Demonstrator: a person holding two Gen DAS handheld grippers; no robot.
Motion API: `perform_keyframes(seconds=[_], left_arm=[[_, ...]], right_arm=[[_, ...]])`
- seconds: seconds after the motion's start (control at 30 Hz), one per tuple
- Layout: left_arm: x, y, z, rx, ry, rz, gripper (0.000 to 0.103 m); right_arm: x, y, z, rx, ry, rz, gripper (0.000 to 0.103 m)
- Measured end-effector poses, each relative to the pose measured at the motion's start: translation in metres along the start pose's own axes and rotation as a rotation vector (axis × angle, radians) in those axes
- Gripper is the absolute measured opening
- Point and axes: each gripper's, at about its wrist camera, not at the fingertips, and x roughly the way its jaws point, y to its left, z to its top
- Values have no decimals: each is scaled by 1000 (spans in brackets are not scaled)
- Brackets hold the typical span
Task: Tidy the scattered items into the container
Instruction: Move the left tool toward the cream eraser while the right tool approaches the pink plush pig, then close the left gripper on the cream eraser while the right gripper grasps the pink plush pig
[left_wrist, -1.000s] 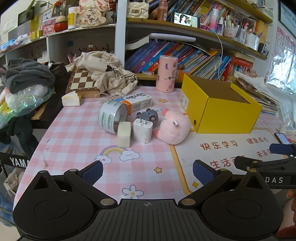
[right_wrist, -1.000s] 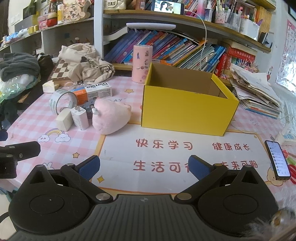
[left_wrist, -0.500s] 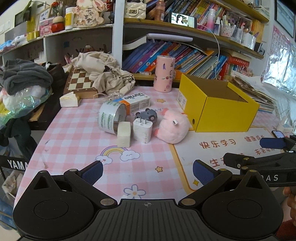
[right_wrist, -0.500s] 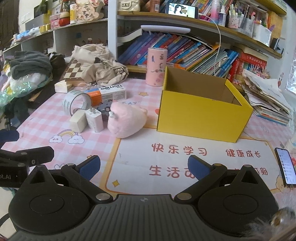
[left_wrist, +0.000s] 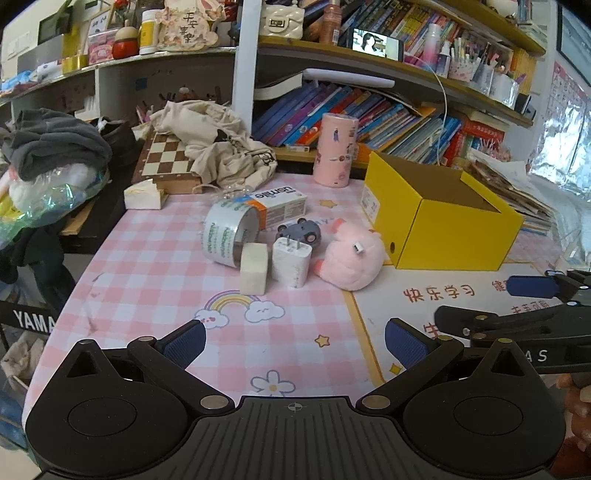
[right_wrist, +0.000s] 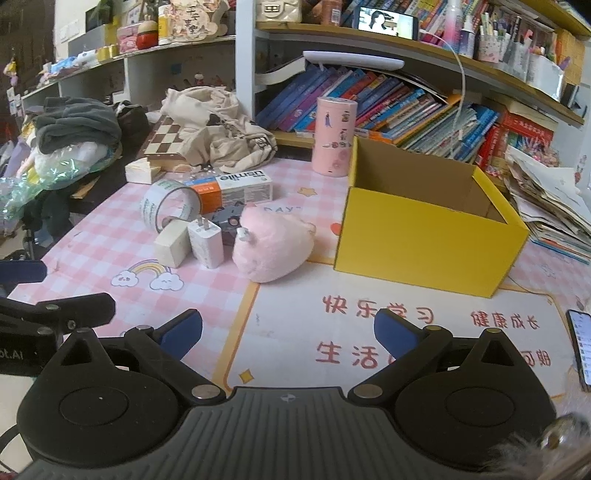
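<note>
yellow box (right_wrist: 424, 240) sits bare inside; plush (right_wrist: 273, 247) lies beside it. both grippers (left_wrist: 293, 341) (right_wrist: 288, 330), fingers wide, have edged closer.

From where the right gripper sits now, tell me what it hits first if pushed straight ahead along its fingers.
The open right gripper points over the white printed mat panel, between the pink plush toy and the yellow cardboard box. Probably the box's near left corner comes first, though depth is unclear and it might slip through the gap.
</note>
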Motion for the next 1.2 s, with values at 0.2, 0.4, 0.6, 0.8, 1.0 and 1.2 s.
perform_keyframes(seconds=[0.2, 0.4, 0.6, 0.8, 1.0, 1.2], left_arm=[[12, 1, 8, -9, 26, 65, 103], [25, 11, 16, -65, 47, 114, 103], [41, 21, 20, -138, 66, 131, 103], [60, 25, 24, -181, 96, 152, 103], [79, 35, 29, -251, 109, 143, 103], [98, 38, 33, -278, 125, 129, 102]], right_arm=[[13, 0, 10, -35, -3, 42, 98], [32, -3, 24, -62, 12, 61, 97], [52, -3, 36, -119, 31, 78, 97], [75, -1, 45, -176, 55, 95, 97], [96, 0, 51, -225, 74, 115, 97], [116, -2, 58, -250, 85, 132, 93]])
